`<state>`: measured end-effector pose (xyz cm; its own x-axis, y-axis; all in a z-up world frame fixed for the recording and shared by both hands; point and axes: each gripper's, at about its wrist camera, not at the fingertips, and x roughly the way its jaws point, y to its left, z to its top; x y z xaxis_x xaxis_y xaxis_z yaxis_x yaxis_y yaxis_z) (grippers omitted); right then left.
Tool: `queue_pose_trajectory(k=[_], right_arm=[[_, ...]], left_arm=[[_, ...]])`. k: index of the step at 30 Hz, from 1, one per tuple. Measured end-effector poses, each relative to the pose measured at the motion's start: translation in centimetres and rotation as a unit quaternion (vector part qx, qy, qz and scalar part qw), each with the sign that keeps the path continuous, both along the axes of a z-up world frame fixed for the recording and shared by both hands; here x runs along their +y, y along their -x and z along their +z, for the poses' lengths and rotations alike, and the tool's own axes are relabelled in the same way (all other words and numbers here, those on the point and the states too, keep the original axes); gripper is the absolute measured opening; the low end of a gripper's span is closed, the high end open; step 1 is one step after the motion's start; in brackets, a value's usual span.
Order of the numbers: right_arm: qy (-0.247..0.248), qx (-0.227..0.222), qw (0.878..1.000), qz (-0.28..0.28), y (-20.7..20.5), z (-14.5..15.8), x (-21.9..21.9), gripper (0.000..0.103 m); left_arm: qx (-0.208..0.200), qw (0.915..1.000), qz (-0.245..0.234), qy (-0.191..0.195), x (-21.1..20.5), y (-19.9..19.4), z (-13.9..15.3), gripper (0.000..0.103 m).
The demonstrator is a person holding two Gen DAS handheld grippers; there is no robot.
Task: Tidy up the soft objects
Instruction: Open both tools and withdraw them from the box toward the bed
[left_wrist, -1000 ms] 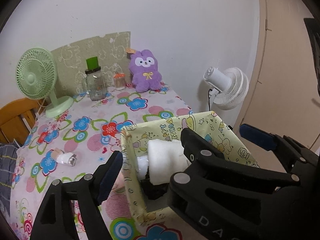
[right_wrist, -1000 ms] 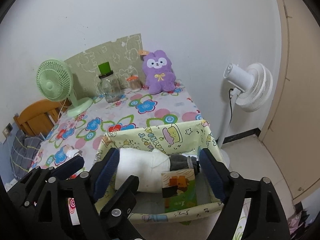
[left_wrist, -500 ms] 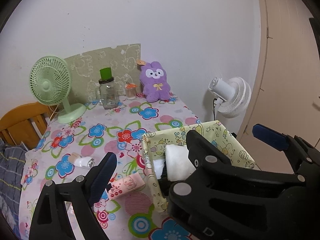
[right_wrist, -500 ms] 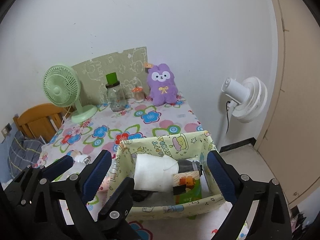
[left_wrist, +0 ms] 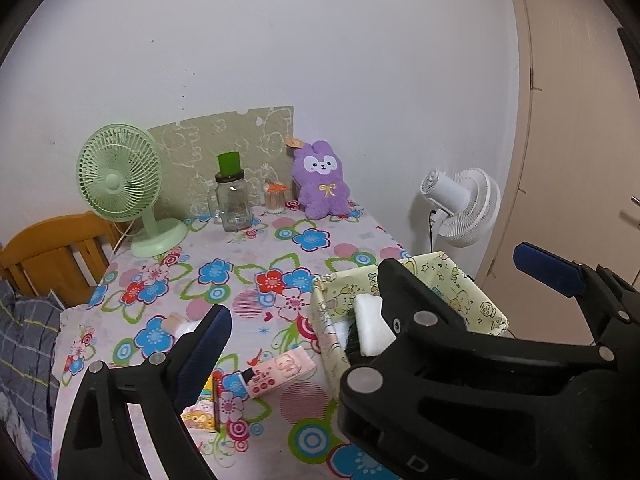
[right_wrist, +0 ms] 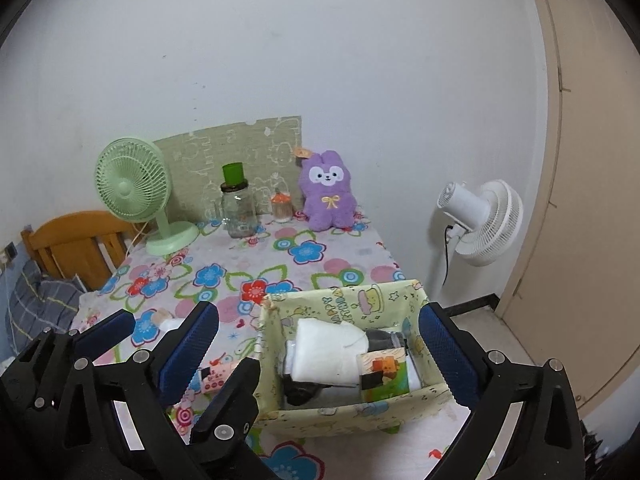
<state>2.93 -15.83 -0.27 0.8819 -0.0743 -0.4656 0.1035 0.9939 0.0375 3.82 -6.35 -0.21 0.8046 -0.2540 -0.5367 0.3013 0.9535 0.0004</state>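
Observation:
A yellow-green fabric box (right_wrist: 348,304) (left_wrist: 460,284) stands at the table's near right corner. It holds a white folded cloth (right_wrist: 328,350) (left_wrist: 370,326), a dark cloth and a small colourful packet (right_wrist: 384,374). A purple plush bunny (right_wrist: 328,192) (left_wrist: 322,186) sits at the table's far edge against the wall. My left gripper (left_wrist: 378,292) is open and empty above the near table. My right gripper (right_wrist: 320,344) is open and empty, its jaws wide on either side of the box.
On the flowered tablecloth (left_wrist: 240,272) lie a pink case (left_wrist: 280,372), a small white roll (right_wrist: 170,324) and a picture card (left_wrist: 200,412). A green desk fan (left_wrist: 124,184), a glass jar (left_wrist: 234,200) and a small pot (left_wrist: 276,196) stand at the back. A white floor fan (right_wrist: 480,220) stands right of the table.
Both grippers have pulled back and up from the box, so more of the table shows. Both stay open and empty.

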Motion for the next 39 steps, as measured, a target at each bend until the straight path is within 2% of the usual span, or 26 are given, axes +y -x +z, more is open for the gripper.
queue_pose_trajectory(k=[12, 24, 31, 39], right_arm=[[0.005, -0.005, 1.0, 0.027, 0.3, 0.5, 3.9, 0.102], [-0.021, -0.005, 0.998, 0.057, -0.5, -0.4, 6.9, 0.102], [-0.03, -0.006, 0.998, 0.063, -1.1, -1.6, 8.3, 0.101], [-0.039, 0.018, 0.996, 0.077, -2.9, -4.3, 9.9, 0.097]], left_arm=[[-0.012, 0.9997, 0.019, 0.004, 3.9, 0.7, 0.4, 0.095], [-0.015, 0.999, 0.042, -0.007, 7.0, 0.5, -0.1, 0.095], [-0.002, 0.9984, 0.056, 0.001, 8.6, -0.3, -1.4, 0.095], [0.023, 0.9952, 0.095, -0.014, 10.4, -2.0, -4.3, 0.095]])
